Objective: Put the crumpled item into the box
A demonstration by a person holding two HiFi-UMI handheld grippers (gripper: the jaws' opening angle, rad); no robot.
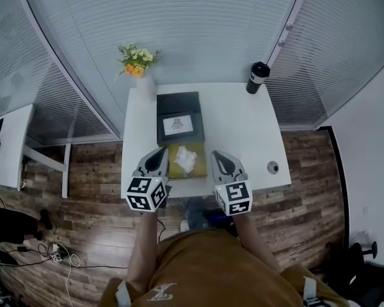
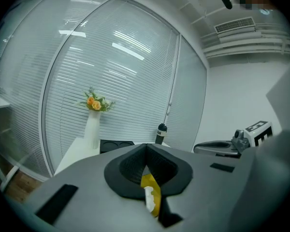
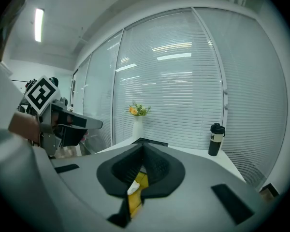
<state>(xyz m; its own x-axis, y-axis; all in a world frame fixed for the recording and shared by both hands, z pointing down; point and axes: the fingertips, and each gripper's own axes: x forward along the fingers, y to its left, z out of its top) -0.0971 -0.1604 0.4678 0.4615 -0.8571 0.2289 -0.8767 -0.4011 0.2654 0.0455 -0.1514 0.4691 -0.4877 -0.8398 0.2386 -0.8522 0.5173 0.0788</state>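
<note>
- Left gripper (image 1: 161, 151) is held over the table's (image 1: 240, 133) near edge. Its jaws are together at the tips and hold nothing.
- Right gripper (image 1: 216, 153) is level with it and just to the right. Its jaws are also together and hold nothing.
- Crumpled paper (image 1: 185, 158) is white and lies on a yellow square (image 1: 200, 169) between the two grippers. I can't tell whether that square is a tray or flat.
- Both gripper views show the paper (image 2: 149, 197) and yellow square (image 2: 155, 186) below, through the gap behind the closed tips.
- Dark box (image 1: 179, 104) sits just behind the yellow square, touching or nearly so, with a white card (image 1: 178, 125) on it.
- Vase (image 1: 144, 85) of flowers stands at the far left corner.
- Black bottle (image 1: 257, 77) stands at the far right corner.
- A small round thing (image 1: 272, 167) is near the right edge.
</note>
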